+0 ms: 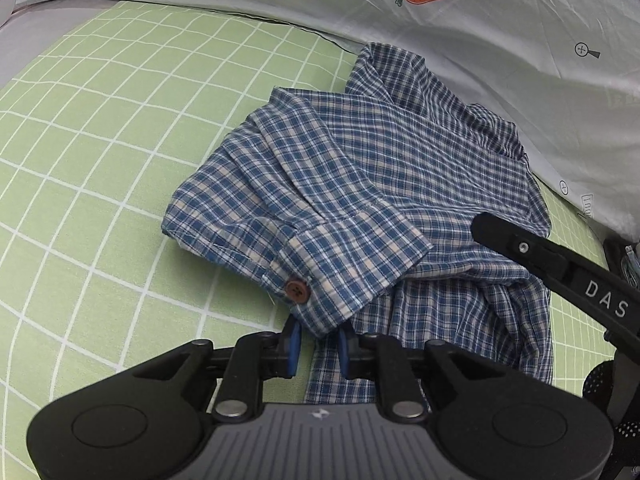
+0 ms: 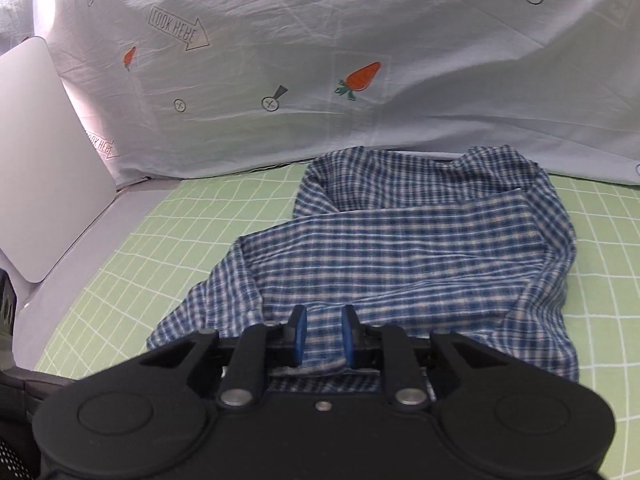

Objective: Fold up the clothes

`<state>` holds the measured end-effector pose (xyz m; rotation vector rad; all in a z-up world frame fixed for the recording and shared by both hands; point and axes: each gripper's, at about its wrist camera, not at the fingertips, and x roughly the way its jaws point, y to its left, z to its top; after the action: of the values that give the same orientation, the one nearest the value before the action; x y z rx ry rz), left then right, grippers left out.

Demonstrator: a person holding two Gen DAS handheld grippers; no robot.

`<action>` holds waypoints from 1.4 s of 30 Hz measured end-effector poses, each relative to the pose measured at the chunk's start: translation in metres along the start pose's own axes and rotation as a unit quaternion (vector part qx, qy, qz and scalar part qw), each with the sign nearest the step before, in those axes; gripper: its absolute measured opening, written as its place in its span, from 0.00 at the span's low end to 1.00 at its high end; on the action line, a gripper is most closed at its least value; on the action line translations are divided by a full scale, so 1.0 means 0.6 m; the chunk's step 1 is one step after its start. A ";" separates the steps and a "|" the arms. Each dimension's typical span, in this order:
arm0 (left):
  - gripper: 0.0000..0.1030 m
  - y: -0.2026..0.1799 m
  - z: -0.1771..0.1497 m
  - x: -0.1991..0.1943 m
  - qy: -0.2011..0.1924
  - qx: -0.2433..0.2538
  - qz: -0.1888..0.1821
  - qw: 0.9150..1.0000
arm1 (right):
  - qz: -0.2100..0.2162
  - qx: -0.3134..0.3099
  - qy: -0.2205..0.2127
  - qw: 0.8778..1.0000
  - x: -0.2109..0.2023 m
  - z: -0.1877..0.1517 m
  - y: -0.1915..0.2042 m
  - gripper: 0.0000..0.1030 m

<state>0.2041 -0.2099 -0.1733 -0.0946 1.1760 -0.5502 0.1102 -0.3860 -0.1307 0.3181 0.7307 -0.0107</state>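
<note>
A white sheet [image 2: 360,20] printed with carrots hangs as a backdrop behind a green grid cloth [image 1: 100,152] that covers the counter. A white board [image 2: 44,152] leans at the left edge in the right wrist view. On the green cloth lies the blue plaid shirt [image 1: 380,168], partly folded and bunched near the backdrop, a sleeve laid across its body. The sleeve's cuff [image 1: 352,264], with a brown button [image 1: 297,290], reaches down between the fingers of the left tool [image 1: 318,346], whose jaws stand apart, released. The right tool [image 2: 323,334] hovers over the shirt's near edge, jaws likewise apart, with a fold of fabric lying between them ungripped.
</note>
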 end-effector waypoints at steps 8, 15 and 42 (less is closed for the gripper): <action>0.15 -0.004 -0.005 0.007 0.002 0.011 0.000 1.000 | 0.041 0.007 0.029 0.999 0.031 -0.013 0.025 0.21; 0.07 -0.018 -0.010 0.000 -0.006 0.034 0.004 0.999 | 0.051 -0.003 0.039 0.998 0.027 -0.032 0.031 0.02; 0.04 -0.167 -0.229 -0.173 -0.061 0.160 -0.046 0.984 | -0.029 0.014 -0.048 0.998 -0.304 -0.168 -0.015 0.02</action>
<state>0.0172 -0.2205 -0.1048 0.0914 0.9552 -0.7972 -0.0931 -0.3840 -0.0837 0.3197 0.6453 -0.0908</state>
